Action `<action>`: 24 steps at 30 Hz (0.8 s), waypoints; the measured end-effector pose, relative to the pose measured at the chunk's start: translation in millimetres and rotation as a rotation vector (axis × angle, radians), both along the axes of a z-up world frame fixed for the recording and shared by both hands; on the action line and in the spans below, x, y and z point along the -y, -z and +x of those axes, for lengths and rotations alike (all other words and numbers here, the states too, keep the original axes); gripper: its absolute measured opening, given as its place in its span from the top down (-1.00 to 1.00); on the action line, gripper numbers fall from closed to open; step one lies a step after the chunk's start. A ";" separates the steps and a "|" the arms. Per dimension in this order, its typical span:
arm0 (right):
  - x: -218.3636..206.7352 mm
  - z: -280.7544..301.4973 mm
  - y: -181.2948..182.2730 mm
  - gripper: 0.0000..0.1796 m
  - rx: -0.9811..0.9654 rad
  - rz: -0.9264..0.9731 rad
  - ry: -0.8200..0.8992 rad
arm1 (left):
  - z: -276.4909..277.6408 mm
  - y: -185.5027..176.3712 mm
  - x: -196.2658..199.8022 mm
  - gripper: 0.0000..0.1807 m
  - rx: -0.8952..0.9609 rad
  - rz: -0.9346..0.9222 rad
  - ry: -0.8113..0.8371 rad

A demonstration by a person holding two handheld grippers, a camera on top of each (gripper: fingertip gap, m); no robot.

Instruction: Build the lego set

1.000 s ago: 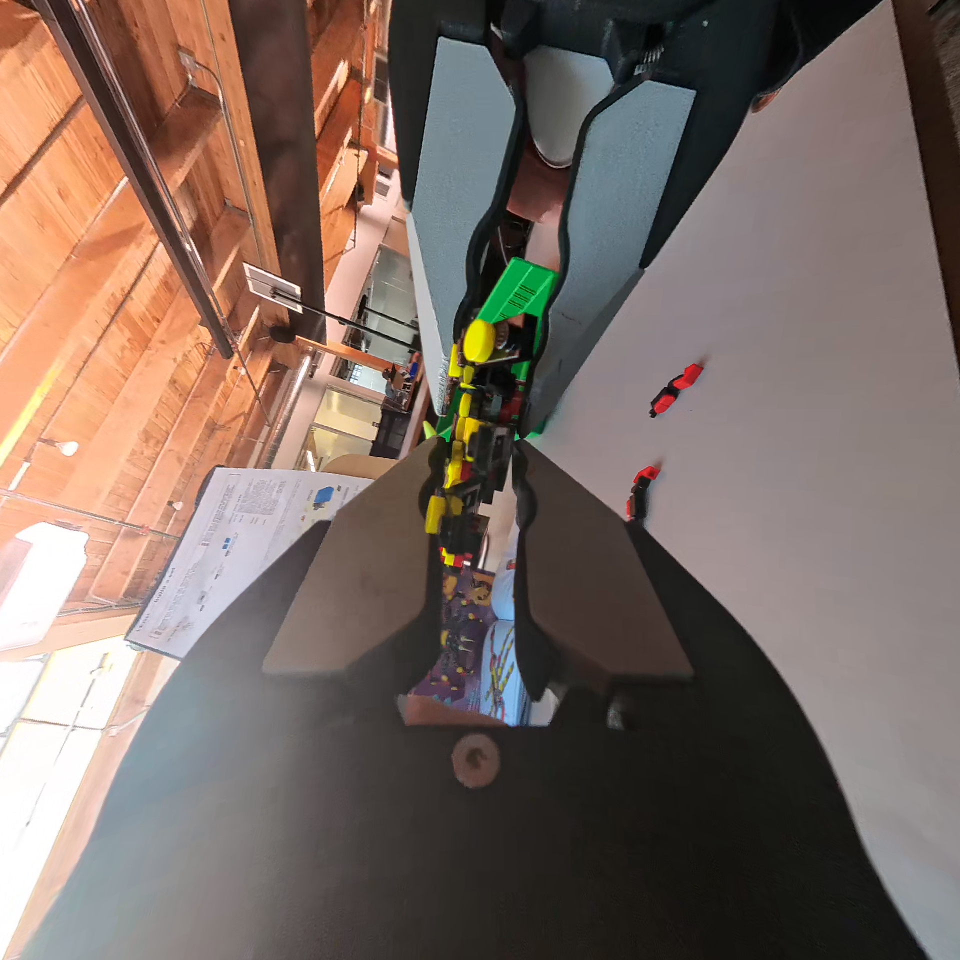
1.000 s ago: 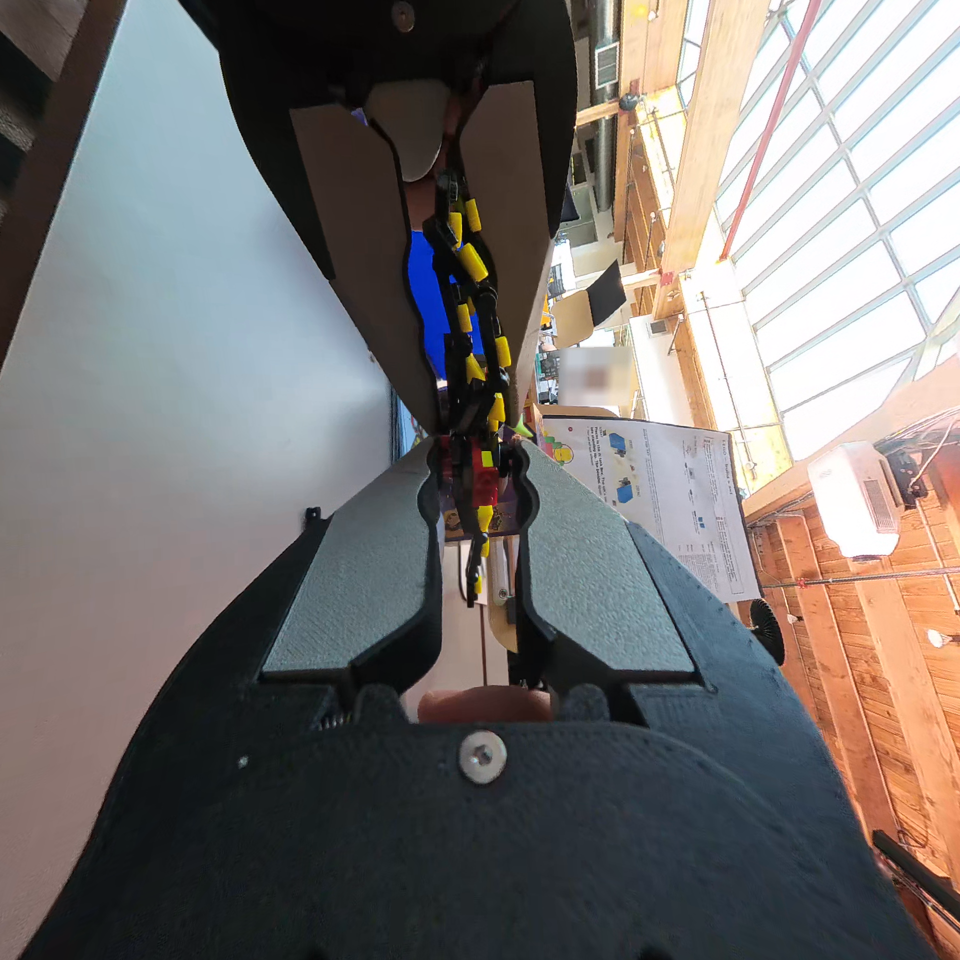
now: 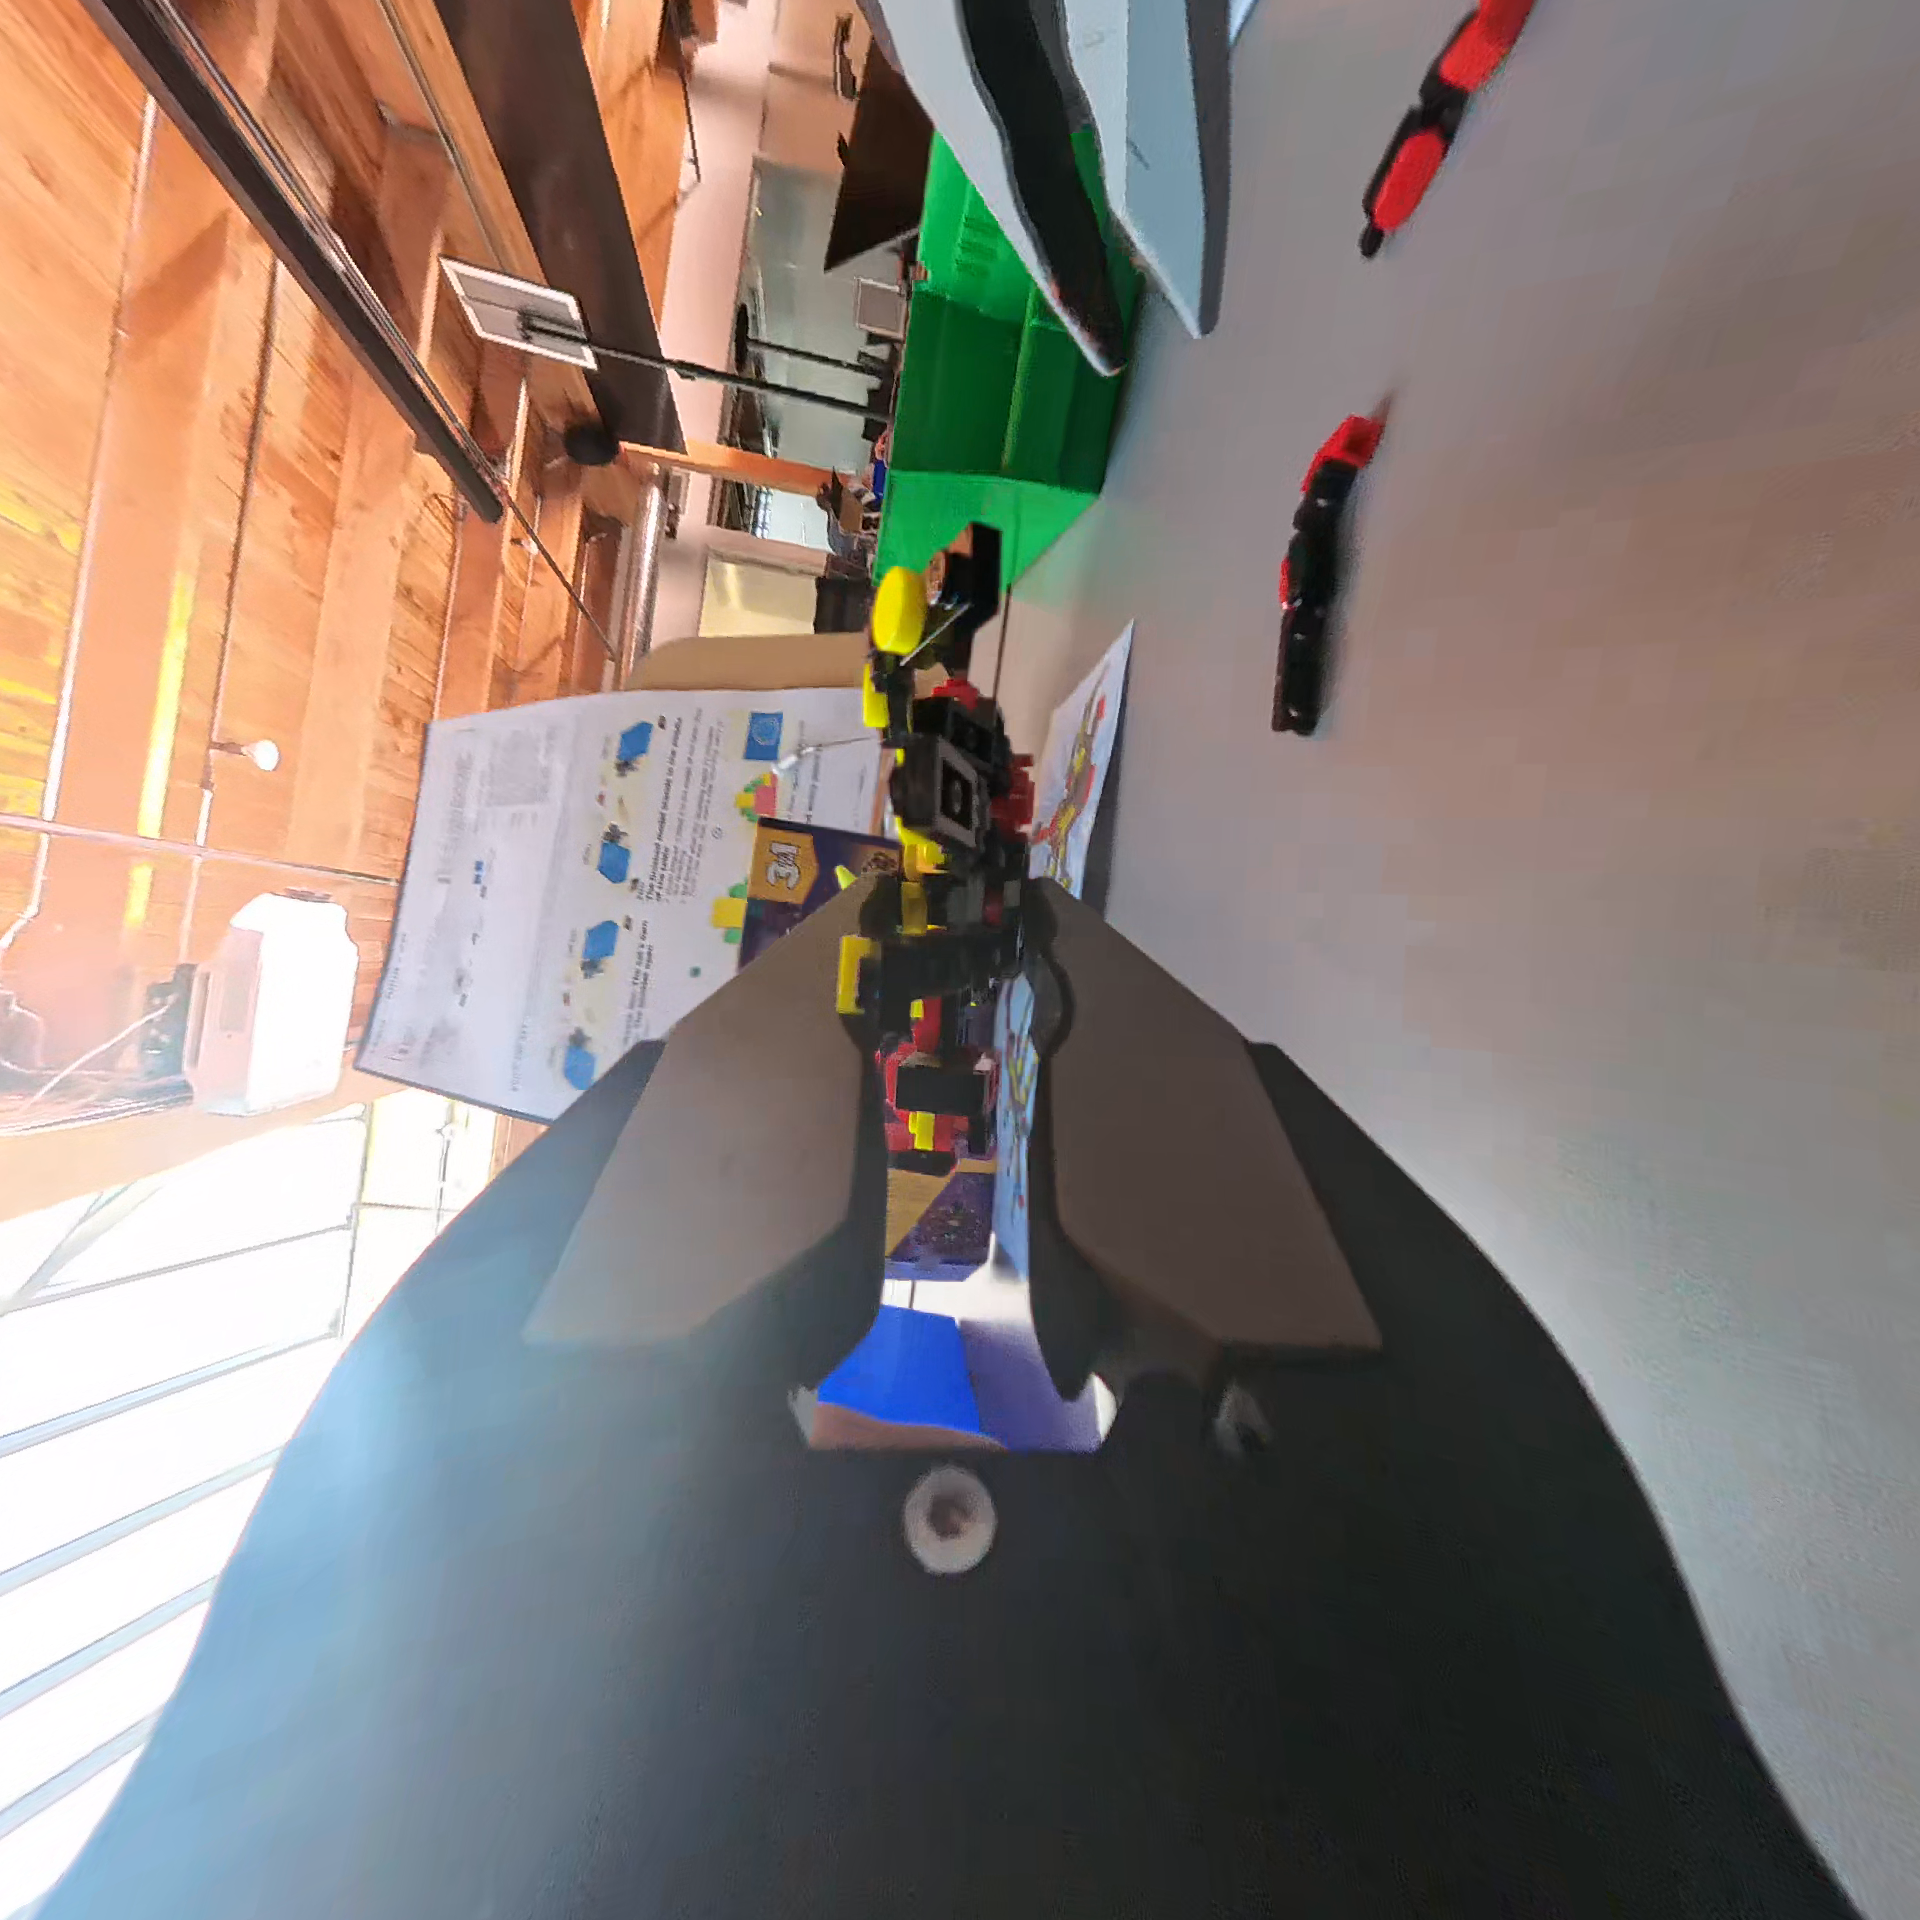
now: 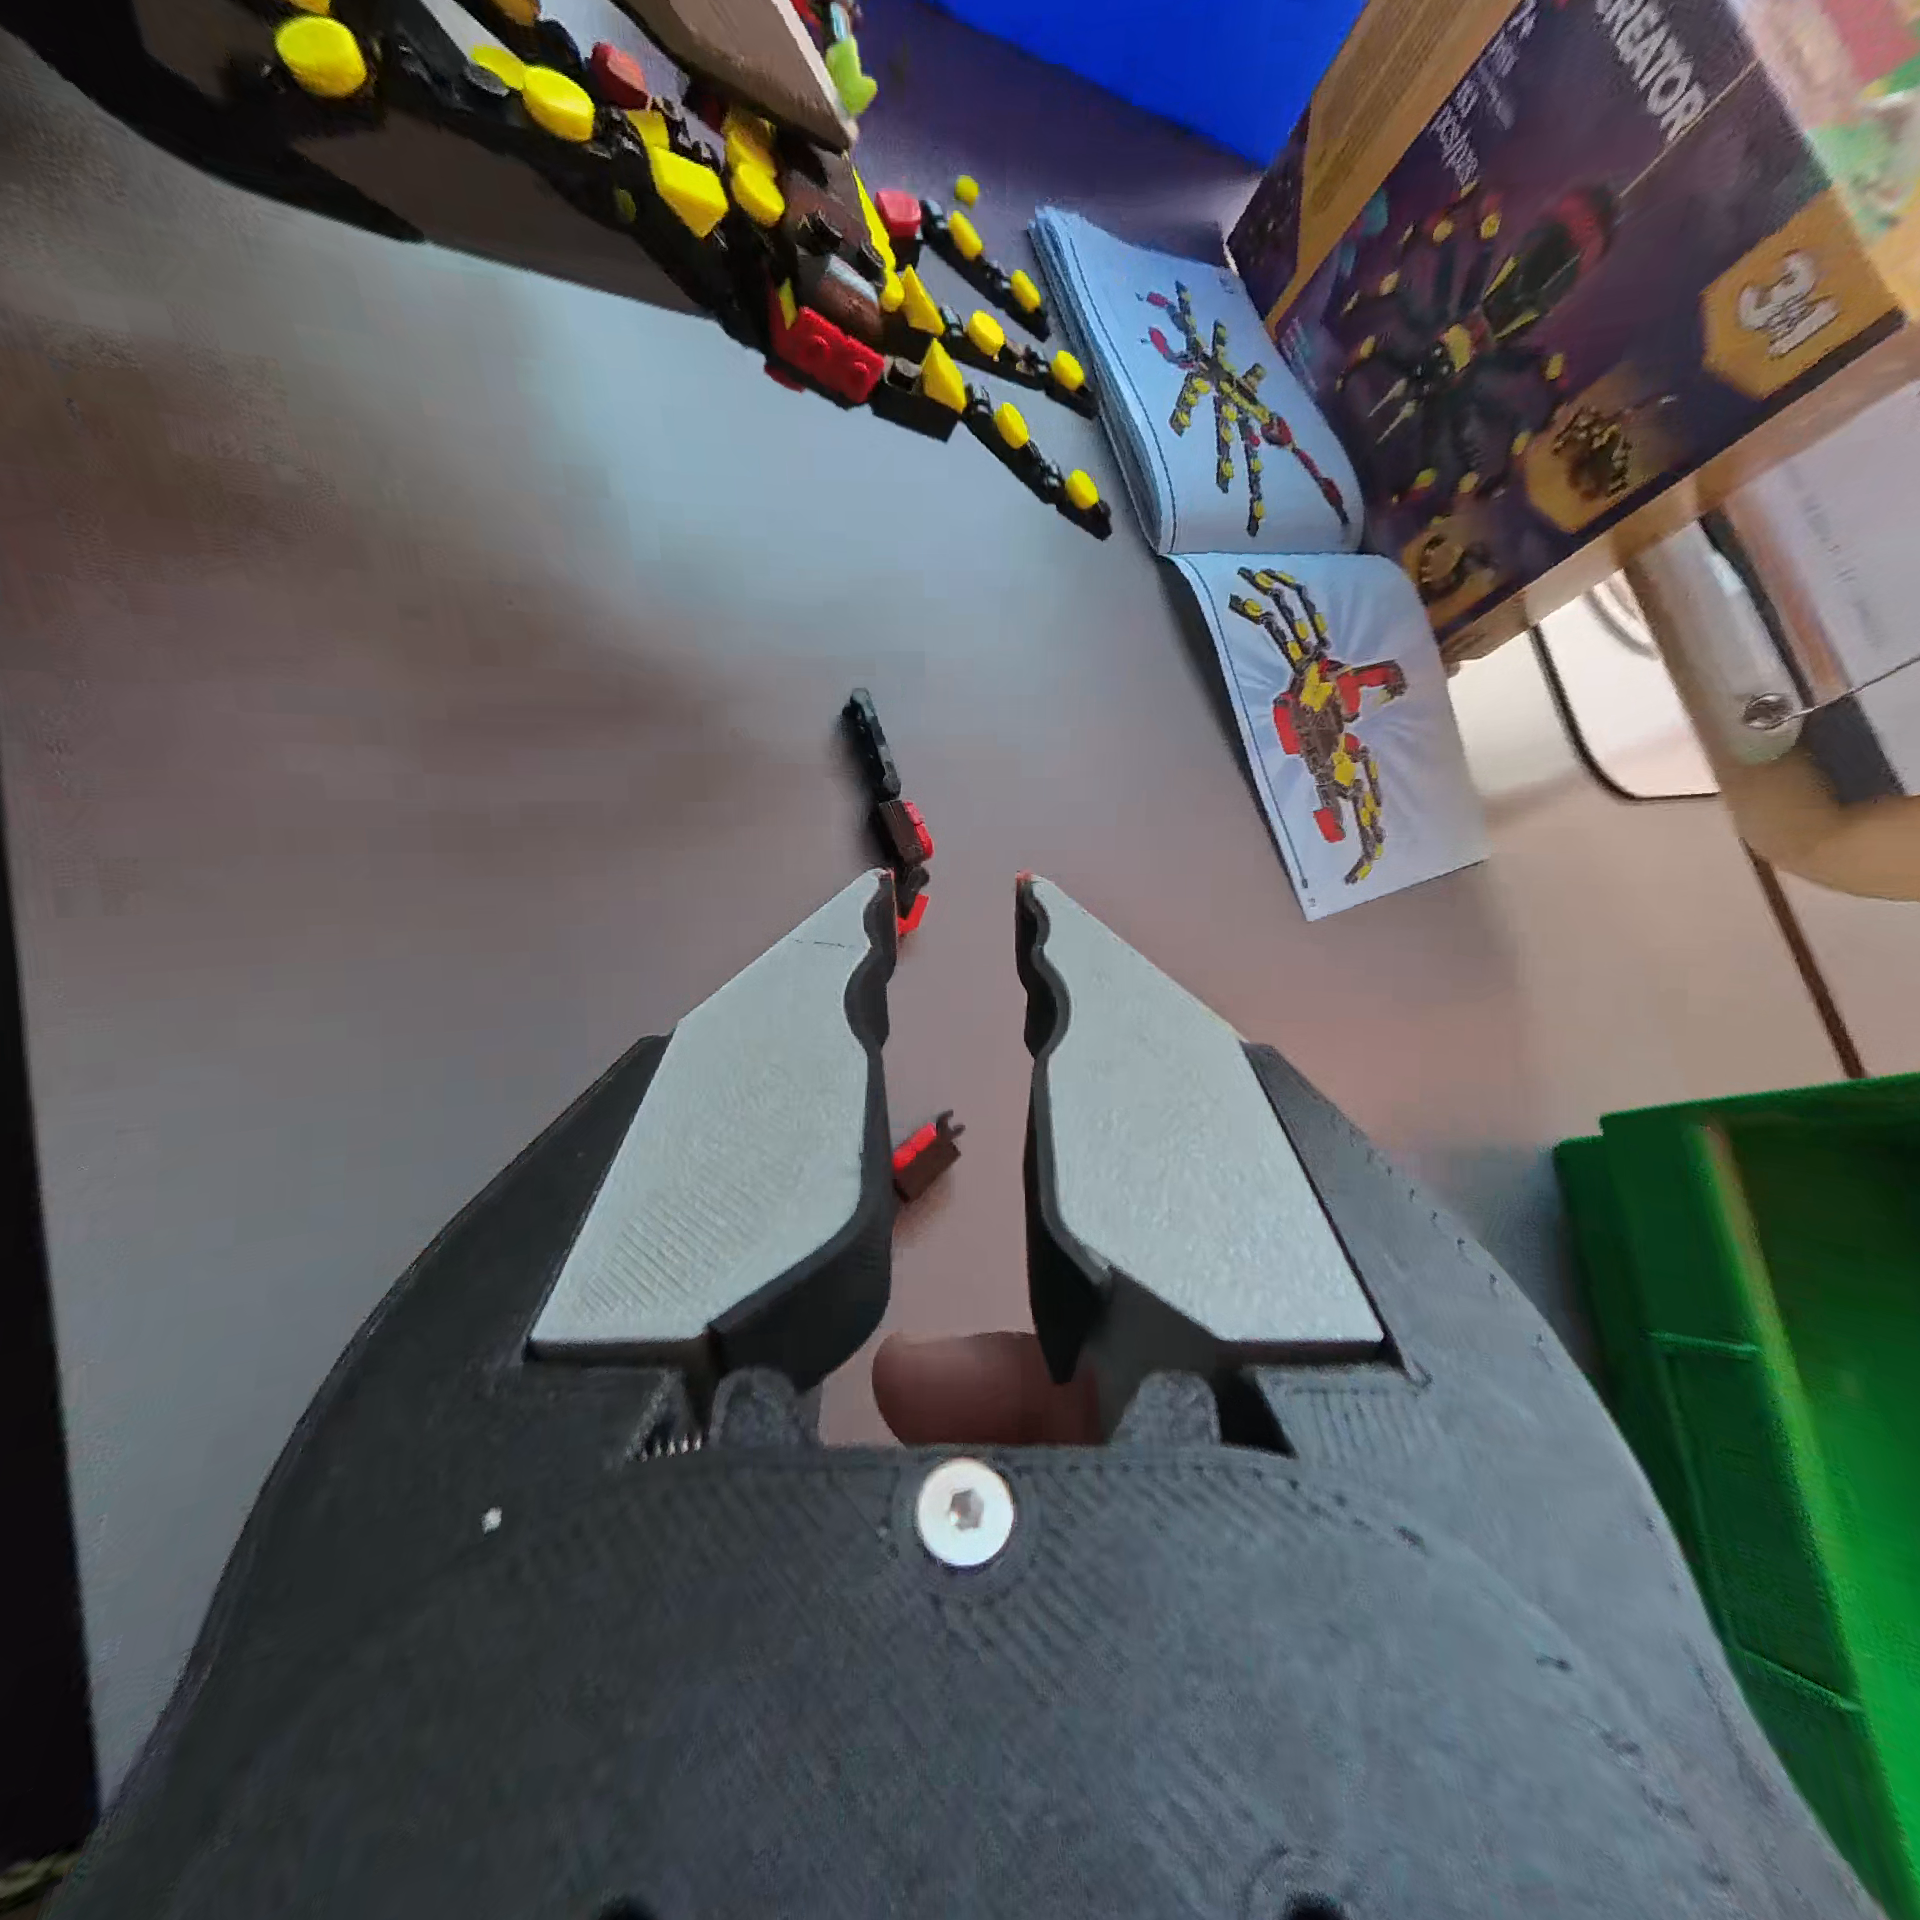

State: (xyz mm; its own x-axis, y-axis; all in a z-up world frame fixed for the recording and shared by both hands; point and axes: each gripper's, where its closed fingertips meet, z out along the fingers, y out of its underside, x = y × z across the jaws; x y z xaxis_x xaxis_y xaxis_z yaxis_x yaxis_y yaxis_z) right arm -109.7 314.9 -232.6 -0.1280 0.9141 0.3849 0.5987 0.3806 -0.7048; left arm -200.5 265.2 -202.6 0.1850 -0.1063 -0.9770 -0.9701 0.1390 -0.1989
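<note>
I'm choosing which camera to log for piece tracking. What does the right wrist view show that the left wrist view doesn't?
Only the right wrist view shows the right gripper open above the table, the small red and black piece between its fingers, and the open booklet's pages face-on.

Only the left wrist view shows the left gripper shut on the model and the instruction sheet behind.

Both share the model, the black and red limb on the table, the green bin and the set box.
</note>
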 end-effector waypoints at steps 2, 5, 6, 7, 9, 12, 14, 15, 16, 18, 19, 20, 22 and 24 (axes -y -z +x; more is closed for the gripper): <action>-3.1 -7.9 11.4 0.77 0.024 -0.022 0.020 | -6.0 7.7 -4.8 0.76 -0.014 0.003 -0.018; -6.0 -17.7 26.4 0.77 0.070 -0.044 0.036 | -13.8 19.9 -10.7 0.78 -0.011 -0.001 -0.046; -5.3 -20.7 30.0 0.77 0.079 -0.049 0.033 | -15.2 24.7 -12.5 0.77 -0.007 -0.004 -0.051; -5.0 -23.2 33.0 0.78 0.088 -0.052 0.033 | -15.0 31.3 -13.8 0.77 -0.021 -0.027 -0.052; -1.3 -26.7 38.3 0.77 0.104 -0.062 0.016 | -10.2 35.0 -14.2 0.77 -0.032 -0.033 -0.049; 0.8 -27.2 45.9 0.92 0.135 -0.069 0.012 | -5.2 39.0 -13.0 0.77 -0.030 -0.049 -0.034; 2.3 -26.7 46.3 0.92 0.136 -0.077 0.008 | -7.8 41.4 -12.7 0.77 -0.028 -0.060 -0.038; 5.9 -25.3 46.1 0.93 0.140 -0.096 -0.005 | -7.7 41.6 -11.9 0.76 -0.019 -0.062 -0.032; 11.9 -24.0 44.9 0.94 0.139 -0.131 -0.029 | -6.3 41.0 -10.5 0.77 -0.007 -0.062 -0.022; 21.4 -22.3 39.0 0.94 0.116 -0.224 -0.056 | -0.3 40.6 -6.5 0.77 0.010 -0.065 0.016; 23.8 -20.8 36.9 0.94 0.112 -0.271 -0.060 | 1.2 41.3 -5.1 0.77 0.015 -0.071 0.024; 26.7 -18.7 35.3 0.94 0.115 -0.316 -0.071 | 1.8 43.0 -4.1 0.77 0.015 -0.080 0.029; 26.1 -14.1 34.2 0.95 0.120 -0.353 -0.070 | 2.9 45.4 -2.0 0.77 0.010 -0.088 0.040; 23.4 -9.8 34.8 1.00 0.129 -0.353 -0.057 | 3.1 44.7 -0.3 0.77 0.015 -0.085 0.040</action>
